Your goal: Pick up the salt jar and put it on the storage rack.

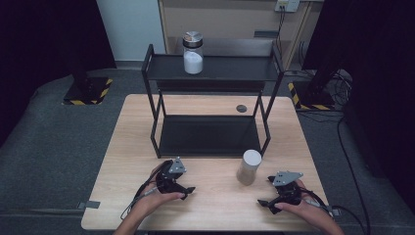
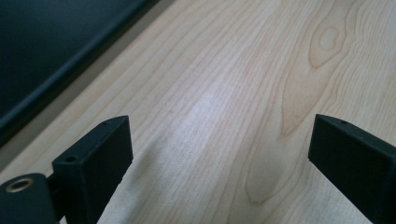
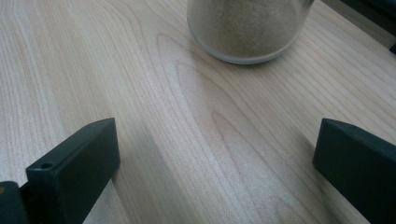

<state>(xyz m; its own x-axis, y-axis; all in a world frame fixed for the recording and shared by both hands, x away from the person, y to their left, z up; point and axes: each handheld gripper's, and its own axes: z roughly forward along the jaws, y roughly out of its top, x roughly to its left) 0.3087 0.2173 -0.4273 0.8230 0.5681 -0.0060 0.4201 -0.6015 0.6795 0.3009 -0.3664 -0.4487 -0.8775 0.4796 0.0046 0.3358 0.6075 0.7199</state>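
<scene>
Two jars are in play. One glass jar (image 1: 193, 53) with a metal lid and white powder stands on the top shelf of a black two-tier rack (image 1: 210, 68). A second jar (image 1: 248, 167) with a white lid and beige grains stands on the table in front of the rack's right leg; its base (image 3: 246, 29) shows close ahead in the right gripper view. My left gripper (image 1: 182, 190) rests low at the table's front left, jaws open with nothing between them (image 2: 219, 154). My right gripper (image 1: 266, 201) sits at the front right, just short of the beige jar, jaws open and empty (image 3: 217, 158).
The wooden table (image 1: 132, 147) has a round grommet (image 1: 241, 108) behind the rack. The rack's lower tray (image 2: 42, 51) lies just left of my left gripper. Dark curtains, stand bases with hazard tape and cables surround the table on the floor.
</scene>
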